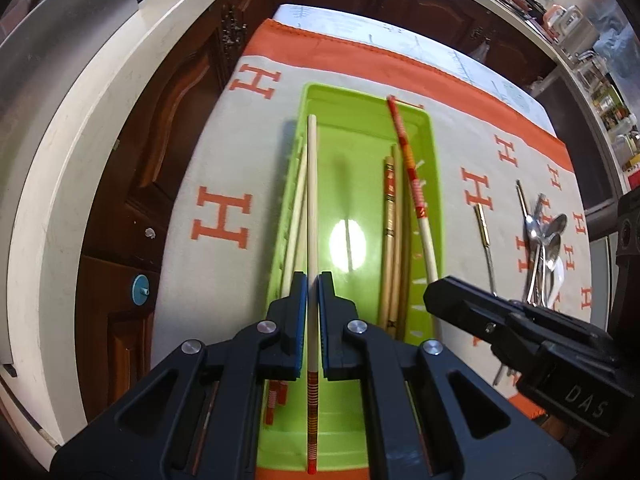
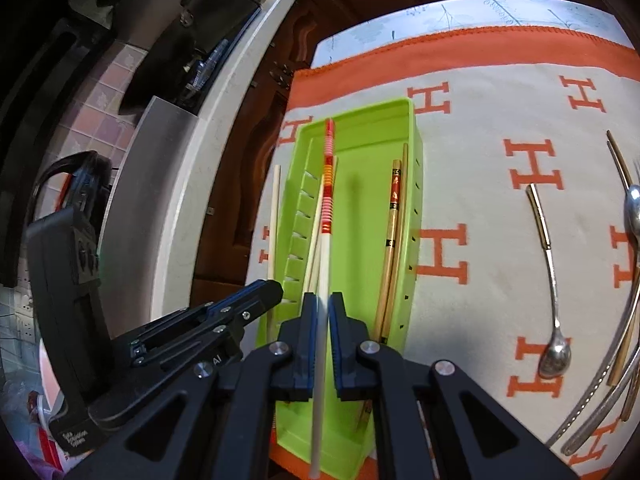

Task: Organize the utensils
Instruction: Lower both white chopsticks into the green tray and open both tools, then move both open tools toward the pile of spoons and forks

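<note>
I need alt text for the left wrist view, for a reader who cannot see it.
The left hand-held gripper grips a pale chopstick over a green tray that holds more chopsticks. The tray sits on an orange-patterned cloth, with spoons to its right.

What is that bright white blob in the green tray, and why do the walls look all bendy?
Left wrist view: the blob is glare from a light on the shiny floor of the green tray. Both views: the fisheye lens curves the white counter edge and darkens the picture corners. Right wrist view: no blob shows.

Dark wooden cabinets (image 1: pixel 168 92), pale countertop (image 1: pixel 80 128).
</note>
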